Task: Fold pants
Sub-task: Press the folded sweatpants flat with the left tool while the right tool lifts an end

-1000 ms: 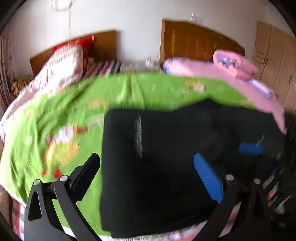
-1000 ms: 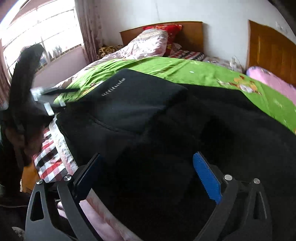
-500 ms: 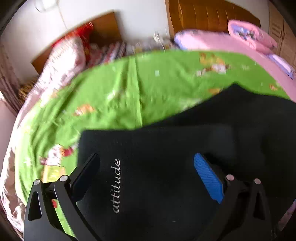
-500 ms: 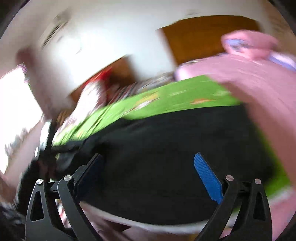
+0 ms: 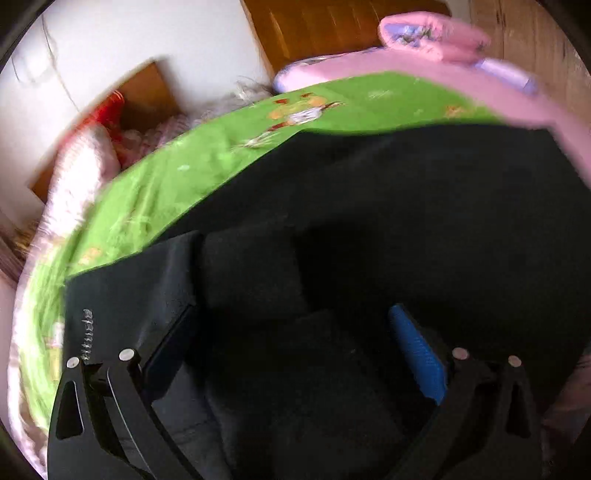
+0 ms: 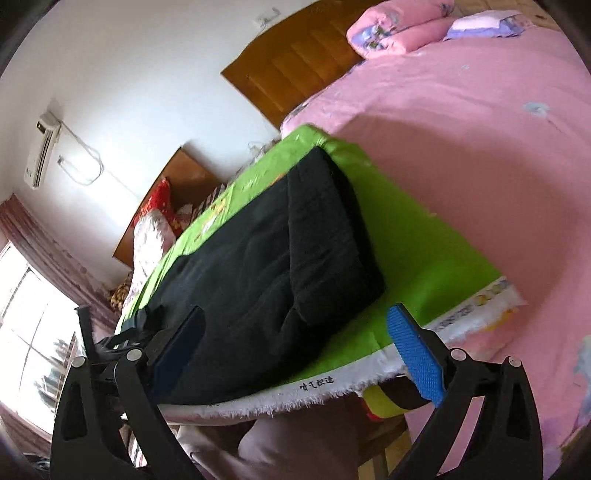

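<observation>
Black pants (image 6: 266,266) lie folded in layers on a green printed sheet (image 6: 417,258) spread across the bed, seen from my two handheld grippers. My left gripper (image 5: 291,354) hovers directly over the dark cloth, jaws spread wide, nothing between them; beneath it the fabric is stacked in overlapping panels, and a line of white lettering (image 5: 87,334) runs along the panel nearest the left finger. My right gripper (image 6: 295,339) stands off the near edge of the bed, tilted, jaws likewise apart and empty, its blue pad (image 6: 415,354) over the sheet's frayed white hem (image 6: 332,391). From this side the pants form a long dark slab with one thick fold lying on top toward the right end. A pink quilt (image 6: 480,147) covers the neighbouring bed, with pink pillows (image 6: 399,29) stacked against a wooden headboard (image 6: 291,74). A wall-mounted air conditioner (image 6: 41,149) hangs at left above a bright window (image 6: 26,332). The left view is motion-blurred.
</observation>
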Available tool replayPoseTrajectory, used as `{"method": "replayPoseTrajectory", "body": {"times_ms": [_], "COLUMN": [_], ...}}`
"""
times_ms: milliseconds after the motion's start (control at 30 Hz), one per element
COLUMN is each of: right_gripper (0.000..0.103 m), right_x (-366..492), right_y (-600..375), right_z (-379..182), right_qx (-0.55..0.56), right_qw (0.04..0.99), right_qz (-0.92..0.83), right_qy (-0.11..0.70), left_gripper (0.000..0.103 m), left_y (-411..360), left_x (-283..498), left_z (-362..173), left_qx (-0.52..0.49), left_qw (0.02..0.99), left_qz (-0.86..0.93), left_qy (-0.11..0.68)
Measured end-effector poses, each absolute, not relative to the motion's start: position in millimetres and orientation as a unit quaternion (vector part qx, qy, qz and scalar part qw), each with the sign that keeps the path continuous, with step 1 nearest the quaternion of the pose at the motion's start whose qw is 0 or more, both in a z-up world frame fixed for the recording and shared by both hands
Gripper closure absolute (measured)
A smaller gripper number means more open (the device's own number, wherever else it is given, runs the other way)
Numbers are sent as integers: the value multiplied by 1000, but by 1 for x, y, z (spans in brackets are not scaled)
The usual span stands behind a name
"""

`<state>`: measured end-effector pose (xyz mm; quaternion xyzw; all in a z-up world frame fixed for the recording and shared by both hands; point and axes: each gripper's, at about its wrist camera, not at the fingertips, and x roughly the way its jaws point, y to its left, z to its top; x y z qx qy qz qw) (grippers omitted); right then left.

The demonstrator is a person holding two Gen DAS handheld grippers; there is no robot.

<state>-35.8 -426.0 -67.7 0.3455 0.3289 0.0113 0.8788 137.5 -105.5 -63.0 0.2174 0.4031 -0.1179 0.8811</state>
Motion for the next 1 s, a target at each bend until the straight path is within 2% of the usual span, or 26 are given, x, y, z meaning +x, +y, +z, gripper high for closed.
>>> {"method": "replayPoseTrajectory", "body": {"times_ms": [133,333,400,467,600,667,733,1000], "right_gripper": [5,6,9,24,22,9,7,13], "right_x": [-24,-27,-31,-31,-26,-19,-10,-21], "right_y": [-417,-416,-413,-417,-442,-445,-433,-415], "right_z": [-64,-67,-67,-66,-68,-69,-65,-68], "right_qx": [306,339,336,327,365,381,353,352], "right_qw": [889,878,877,879,872,868,871,861], "right_qz": [-4,19,34,11,-31,-18,-12,63], "right_qy": [340,337,342,347,323,319,341,361], "left_gripper": [1,1,1,1,1,1,1,1], "left_y": [-106,-106,-105,-105,-103,-102,-101,-100], "left_x": [135,134,133,133,131,130,129,129], "left_z": [-62,-60,-59,-59,-58,-58,-58,-56], "left_qx": [209,204,203,202,200,199,199,195], "left_qw": [880,883,884,884,886,886,887,888], "left_qz": [-119,-120,-120,-120,-120,-120,-121,-121], "left_qy": [409,406,405,404,401,400,400,399]}}
